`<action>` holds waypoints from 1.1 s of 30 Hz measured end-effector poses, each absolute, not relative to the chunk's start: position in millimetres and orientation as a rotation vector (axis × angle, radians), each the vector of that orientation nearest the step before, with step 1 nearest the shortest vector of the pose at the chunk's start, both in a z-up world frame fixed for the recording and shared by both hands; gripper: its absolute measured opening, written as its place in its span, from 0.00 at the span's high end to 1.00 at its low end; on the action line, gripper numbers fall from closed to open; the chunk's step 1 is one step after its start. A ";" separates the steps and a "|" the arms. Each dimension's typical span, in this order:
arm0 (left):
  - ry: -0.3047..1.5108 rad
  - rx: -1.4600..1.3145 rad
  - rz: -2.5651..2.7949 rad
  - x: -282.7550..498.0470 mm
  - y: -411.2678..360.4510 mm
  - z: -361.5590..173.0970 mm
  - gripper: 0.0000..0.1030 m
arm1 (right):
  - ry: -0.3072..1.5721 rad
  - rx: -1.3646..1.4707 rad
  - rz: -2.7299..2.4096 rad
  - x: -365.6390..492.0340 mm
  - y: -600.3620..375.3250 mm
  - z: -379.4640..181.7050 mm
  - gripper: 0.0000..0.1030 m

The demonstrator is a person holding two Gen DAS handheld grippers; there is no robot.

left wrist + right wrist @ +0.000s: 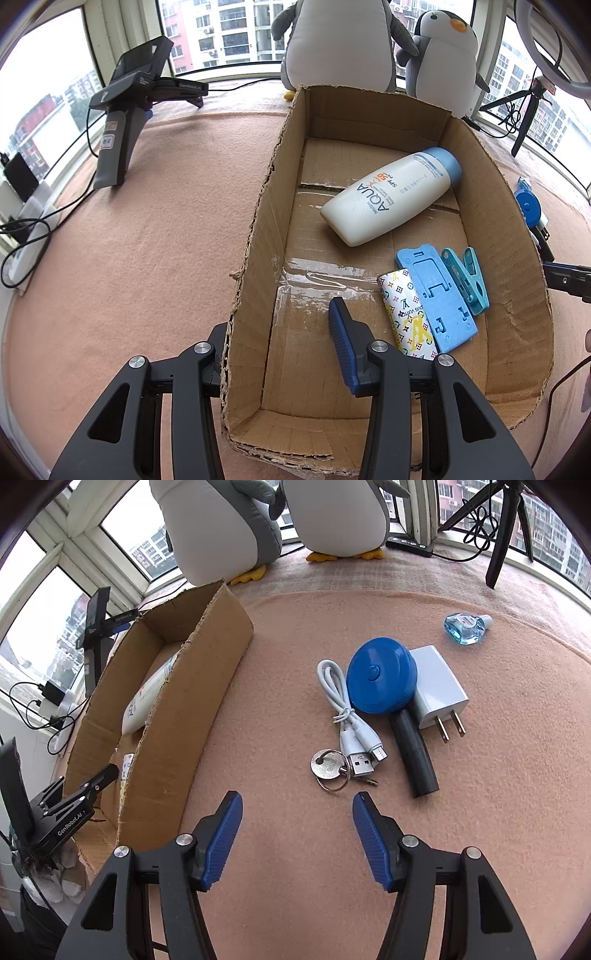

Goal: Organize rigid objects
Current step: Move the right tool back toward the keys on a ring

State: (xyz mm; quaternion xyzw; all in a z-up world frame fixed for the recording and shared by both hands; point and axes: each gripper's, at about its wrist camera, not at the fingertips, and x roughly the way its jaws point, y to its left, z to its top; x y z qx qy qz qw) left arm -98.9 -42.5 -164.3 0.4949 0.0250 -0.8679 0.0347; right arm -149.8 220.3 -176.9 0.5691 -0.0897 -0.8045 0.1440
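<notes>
A torn cardboard box (258,236) holds a white sunscreen bottle (388,195), a blue phone stand (439,299), a teal clip (467,280) and a patterned white packet (406,314). My left gripper (277,317) is open and straddles the box's left wall, with one finger inside and the other outside. On the pink blanket to the right of the box (177,716) lie a key on a ring (328,766), a white USB cable (343,716), a blue round-headed tool with a black handle (382,679), a white charger (437,692) and a small blue bottle (465,627). My right gripper (297,797) is open just short of the key and holds nothing.
Two penguin plush toys (340,40) stand behind the box at the window. A spare gripper device (125,107) stands at far left, with cables and chargers (26,229) along the sill. A tripod (502,528) stands at the back right.
</notes>
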 end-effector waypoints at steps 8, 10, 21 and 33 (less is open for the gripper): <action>0.077 1.521 -2.668 -99.0 -42.8 -164.2 0.60 | -0.264 1.645 -2.320 -159.2 218.5 -178.3 0.59; 0.078 1.521 -2.668 -99.4 -42.8 -164.4 0.60 | -0.246 1.645 -2.325 -160.4 216.0 -177.4 0.62; 0.077 1.521 -2.668 -99.3 -42.7 -164.5 0.60 | -0.197 1.670 -2.367 -172.0 209.7 -178.5 0.73; 0.078 1.520 -2.669 -101.1 -42.2 -165.1 0.60 | -0.151 1.640 -2.393 -175.1 199.8 -171.8 0.74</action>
